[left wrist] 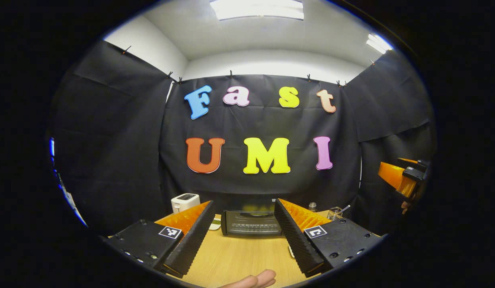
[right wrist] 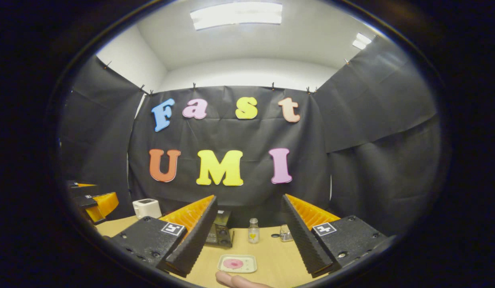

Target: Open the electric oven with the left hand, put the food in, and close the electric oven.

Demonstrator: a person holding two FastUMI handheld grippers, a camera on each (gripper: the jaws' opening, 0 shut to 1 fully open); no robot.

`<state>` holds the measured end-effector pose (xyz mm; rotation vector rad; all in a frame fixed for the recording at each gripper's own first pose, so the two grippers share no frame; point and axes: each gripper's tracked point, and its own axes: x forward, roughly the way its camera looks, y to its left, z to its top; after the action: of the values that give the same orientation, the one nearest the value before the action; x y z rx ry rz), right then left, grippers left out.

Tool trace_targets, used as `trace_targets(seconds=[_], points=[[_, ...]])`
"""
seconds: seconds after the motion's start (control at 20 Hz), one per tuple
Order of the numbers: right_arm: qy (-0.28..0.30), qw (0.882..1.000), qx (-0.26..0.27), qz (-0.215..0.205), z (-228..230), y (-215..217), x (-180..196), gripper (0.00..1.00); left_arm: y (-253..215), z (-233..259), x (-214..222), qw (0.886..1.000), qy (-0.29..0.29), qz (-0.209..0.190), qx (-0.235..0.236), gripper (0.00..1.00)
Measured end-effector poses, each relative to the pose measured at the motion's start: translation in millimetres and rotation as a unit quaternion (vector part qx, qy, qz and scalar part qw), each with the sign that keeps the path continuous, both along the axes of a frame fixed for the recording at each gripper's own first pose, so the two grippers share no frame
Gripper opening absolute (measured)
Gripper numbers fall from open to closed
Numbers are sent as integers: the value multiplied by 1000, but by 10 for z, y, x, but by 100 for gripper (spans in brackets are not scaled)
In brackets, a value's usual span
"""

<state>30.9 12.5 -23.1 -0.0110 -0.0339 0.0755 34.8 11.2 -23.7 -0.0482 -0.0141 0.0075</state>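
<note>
Spanning the lower part of both views, a wooden desk (left wrist: pixel 239 256) carries everything; both grippers are held raised above its near edge and well back from it, judged to be a start pose with nothing yet engaged. The electric oven (left wrist: pixel 251 222) is set at the back of the desk against the booth wall; it is a dark, low, wide box with a glazed front door and a bar handle along the door's top, and the door is seen shut. In the left gripper view it is framed between the fingers, so the left gripper (left wrist: pixel 244 236) is judged to be lined up for the handle; its jaws are spread wide and hold nothing. A white toaster (left wrist: pixel 185 202) stands to the oven's left. The right gripper (right wrist: pixel 249 240) is likewise spread wide and empty, aimed at the desk to the oven's right, presumably to fetch the food. A small square tray (right wrist: pixel 237 263) lies on the near desk, well apart from the oven, with a round pink food item (right wrist: pixel 233 263) lying flat on it. A small clear bottle (right wrist: pixel 253 231) stands behind the tray.
</note>
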Motion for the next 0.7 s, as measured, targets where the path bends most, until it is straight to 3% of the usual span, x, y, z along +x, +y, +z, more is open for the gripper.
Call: trace_targets(seconds=[0.3,0.5,0.7], points=[[13,1000,-12,21,-205,-85,520,100,-67,-268,832,998,36,-32,-28,95],[15,1000,-11,4,-281,-365,739,100,-140,-578,1500,996,80,-34,-7,95],[24,1000,0,-13,-357,-695,875,99,-384,-1081,2128,987,153,-56,-8,95]])
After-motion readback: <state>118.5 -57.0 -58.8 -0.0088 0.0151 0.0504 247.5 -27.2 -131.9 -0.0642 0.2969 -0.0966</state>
